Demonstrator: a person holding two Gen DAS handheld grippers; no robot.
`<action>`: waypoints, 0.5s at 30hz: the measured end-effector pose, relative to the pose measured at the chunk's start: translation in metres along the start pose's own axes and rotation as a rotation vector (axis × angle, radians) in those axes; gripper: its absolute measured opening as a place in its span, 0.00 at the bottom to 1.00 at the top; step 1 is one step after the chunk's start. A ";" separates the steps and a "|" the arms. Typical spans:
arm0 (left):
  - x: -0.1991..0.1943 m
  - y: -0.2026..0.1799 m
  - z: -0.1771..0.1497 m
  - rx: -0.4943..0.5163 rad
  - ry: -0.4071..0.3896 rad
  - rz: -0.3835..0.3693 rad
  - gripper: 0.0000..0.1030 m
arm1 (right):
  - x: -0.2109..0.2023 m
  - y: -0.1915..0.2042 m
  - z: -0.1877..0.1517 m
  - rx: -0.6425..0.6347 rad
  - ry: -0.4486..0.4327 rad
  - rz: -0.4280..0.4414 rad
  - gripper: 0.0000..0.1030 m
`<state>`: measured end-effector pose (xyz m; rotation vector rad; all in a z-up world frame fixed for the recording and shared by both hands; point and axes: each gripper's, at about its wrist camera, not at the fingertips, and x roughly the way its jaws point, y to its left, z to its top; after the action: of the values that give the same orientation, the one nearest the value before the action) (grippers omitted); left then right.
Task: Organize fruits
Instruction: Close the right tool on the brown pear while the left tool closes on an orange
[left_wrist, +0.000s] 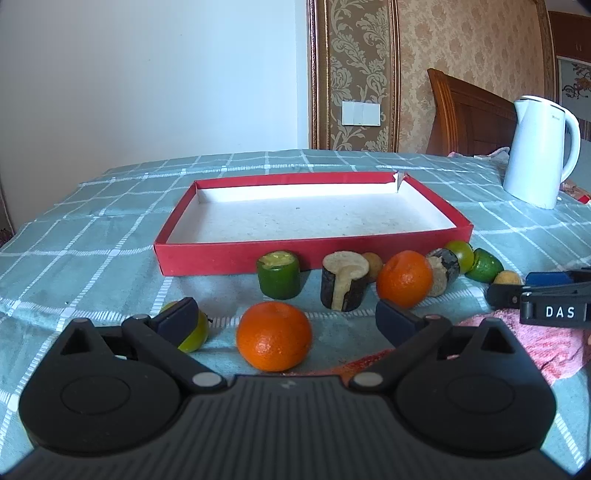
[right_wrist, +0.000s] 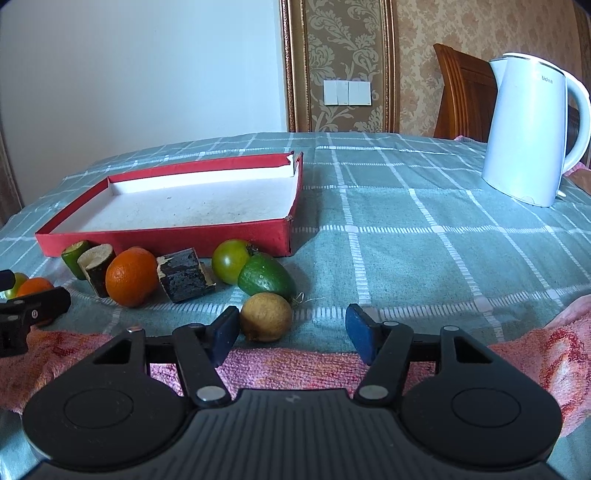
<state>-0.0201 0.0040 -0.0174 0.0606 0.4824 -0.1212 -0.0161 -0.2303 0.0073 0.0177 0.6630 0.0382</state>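
A red tray (left_wrist: 236, 256) (right_wrist: 166, 238) with a white floor holds nothing. Fruits lie in a row in front of it. My left gripper (left_wrist: 286, 317) is open around an orange (left_wrist: 274, 335), with a green tomato (left_wrist: 194, 332) behind its left finger. Further on are a green cut piece (left_wrist: 279, 275), a dark cut piece (left_wrist: 345, 280) and a second orange (left_wrist: 404, 278) (right_wrist: 131, 277). My right gripper (right_wrist: 291, 332) is open and empty; a brown round fruit (right_wrist: 266, 316) sits by its left finger. A green tomato (right_wrist: 231, 260), a green oval fruit (right_wrist: 266, 277) and a dark block (right_wrist: 183, 275) lie beyond.
A white kettle (left_wrist: 537, 151) (right_wrist: 532, 129) stands at the back right. A pink towel (right_wrist: 314, 369) (left_wrist: 546, 343) lies under the grippers at the near edge. A checked green cloth (right_wrist: 406, 236) covers the table. A wooden headboard stands behind.
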 end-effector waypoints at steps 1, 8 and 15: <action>0.000 -0.001 -0.001 0.005 -0.001 -0.001 0.98 | 0.000 0.001 0.000 -0.006 0.001 0.004 0.55; -0.001 -0.001 -0.001 -0.001 0.003 -0.009 0.99 | 0.001 0.008 0.000 -0.035 -0.004 0.014 0.28; -0.004 0.001 0.004 -0.026 0.000 -0.056 0.99 | -0.001 0.011 -0.003 -0.044 -0.016 0.008 0.28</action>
<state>-0.0211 0.0054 -0.0118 0.0215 0.4859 -0.1701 -0.0187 -0.2195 0.0056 -0.0218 0.6457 0.0606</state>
